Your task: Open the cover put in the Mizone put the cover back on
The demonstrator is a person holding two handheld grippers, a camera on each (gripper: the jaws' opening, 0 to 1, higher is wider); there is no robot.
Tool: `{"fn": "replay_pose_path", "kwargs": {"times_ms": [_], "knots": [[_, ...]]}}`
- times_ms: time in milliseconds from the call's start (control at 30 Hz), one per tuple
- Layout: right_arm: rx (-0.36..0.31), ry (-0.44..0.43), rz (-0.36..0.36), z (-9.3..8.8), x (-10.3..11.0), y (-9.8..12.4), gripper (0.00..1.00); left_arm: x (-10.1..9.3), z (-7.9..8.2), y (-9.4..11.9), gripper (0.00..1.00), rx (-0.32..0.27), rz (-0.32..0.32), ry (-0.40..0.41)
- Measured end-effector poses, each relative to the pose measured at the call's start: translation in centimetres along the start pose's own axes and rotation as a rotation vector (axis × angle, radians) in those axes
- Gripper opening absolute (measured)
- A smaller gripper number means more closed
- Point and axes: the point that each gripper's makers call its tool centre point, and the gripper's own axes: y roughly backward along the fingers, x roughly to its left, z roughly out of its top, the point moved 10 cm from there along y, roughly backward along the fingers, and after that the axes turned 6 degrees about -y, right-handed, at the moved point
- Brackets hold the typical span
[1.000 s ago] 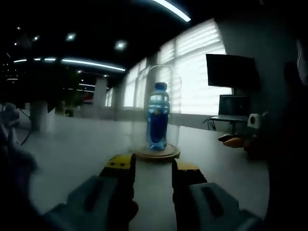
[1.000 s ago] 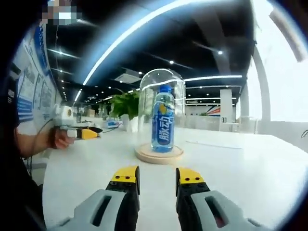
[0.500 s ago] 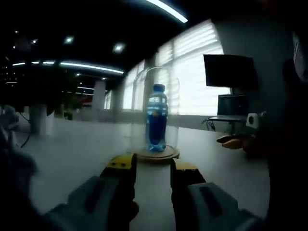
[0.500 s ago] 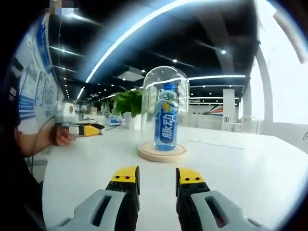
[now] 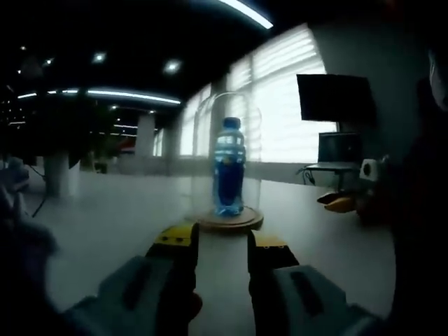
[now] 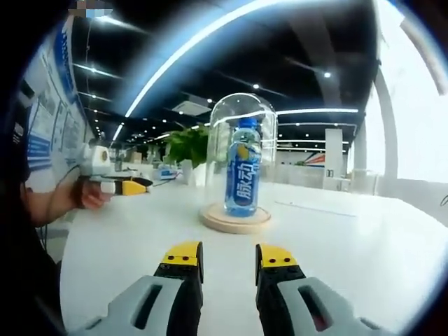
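A blue Mizone bottle [image 5: 229, 171] stands upright on a round wooden base [image 5: 231, 222] under a clear glass dome [image 5: 227, 105] on a white table. My left gripper [image 5: 222, 241] stands open just short of the base, with nothing between its yellow-tipped jaws. In the right gripper view the same bottle [image 6: 242, 175], dome [image 6: 242, 105] and base [image 6: 236, 220] stand ahead. My right gripper [image 6: 229, 255] is open and empty, a short way back from the base. The left gripper [image 6: 120, 187] also shows at the left of that view, held by a hand [image 6: 87, 194].
The white table [image 6: 350, 238] stretches wide around the base. A dark monitor [image 5: 334, 98] and a laptop stand by the bright blinds at the right of the left gripper view. The right gripper's yellow tip [image 5: 339, 204] shows there too. Plants [image 6: 183, 148] stand behind the dome.
Both views have drifted a little with the hands. Bottle, dome and base stay as they were, and both pairs of jaws keep the same gap.
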Motion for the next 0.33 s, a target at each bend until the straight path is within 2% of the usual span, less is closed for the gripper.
{"fn": "replay_pose_path", "kwargs": {"times_ms": [333], "knots": [[0.0, -0.002, 0.005, 0.12, 0.31, -0.01, 0.21, -0.02, 0.09, 0.05, 0.2, -0.006, 0.003, -0.004]]}}
